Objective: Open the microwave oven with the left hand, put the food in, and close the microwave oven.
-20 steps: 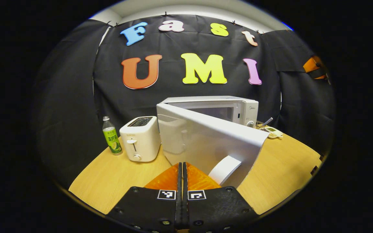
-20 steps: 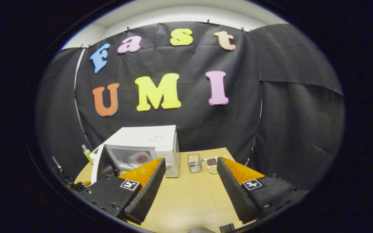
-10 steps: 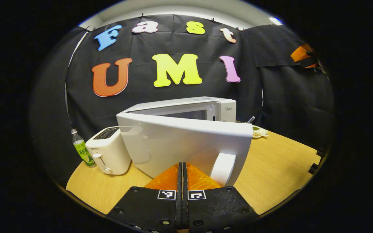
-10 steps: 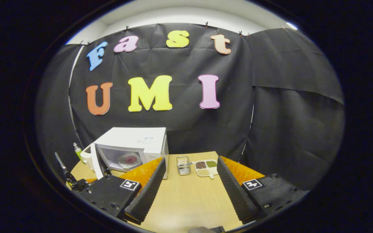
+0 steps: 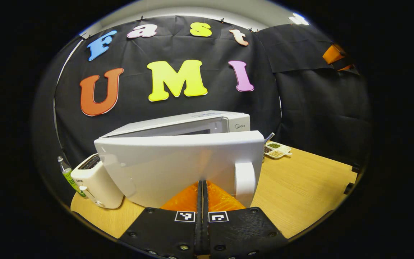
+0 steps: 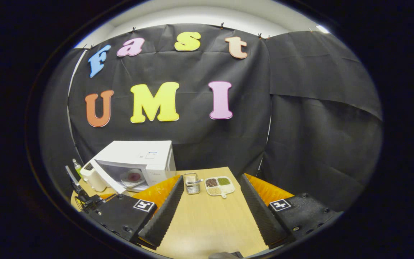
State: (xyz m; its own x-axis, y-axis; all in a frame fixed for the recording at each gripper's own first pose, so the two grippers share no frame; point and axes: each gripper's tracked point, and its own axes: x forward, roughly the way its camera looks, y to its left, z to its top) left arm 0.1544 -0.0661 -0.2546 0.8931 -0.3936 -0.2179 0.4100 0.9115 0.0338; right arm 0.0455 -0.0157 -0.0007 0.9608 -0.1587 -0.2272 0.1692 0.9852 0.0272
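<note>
The white microwave (image 5: 207, 120) stands at the back of the wooden table (image 5: 300, 187). Its door (image 5: 178, 162) is partly open and angled across the left gripper view, the handle (image 5: 244, 181) at its right end. My left gripper (image 5: 202, 182) is shut with nothing between its fingers, tips against the door's outer face just left of the handle. In the right gripper view the microwave (image 6: 138, 158) has its door (image 6: 108, 176) ajar, and a plate of reddish food (image 6: 132, 177) lies inside. My right gripper (image 6: 211, 177) hangs open and bare above the table.
A white toaster (image 5: 97, 183) and a green-labelled bottle (image 5: 68, 176) stand left of the microwave. Right of it sit a metal mesh basket (image 6: 192, 182) and a divided dish of grains (image 6: 219, 185). Bare tabletop (image 6: 207, 223) lies beneath the right gripper.
The door has swung toward the microwave with my shut left gripper following against it. The right gripper view has drifted right, so the microwave sits farther left in it.
</note>
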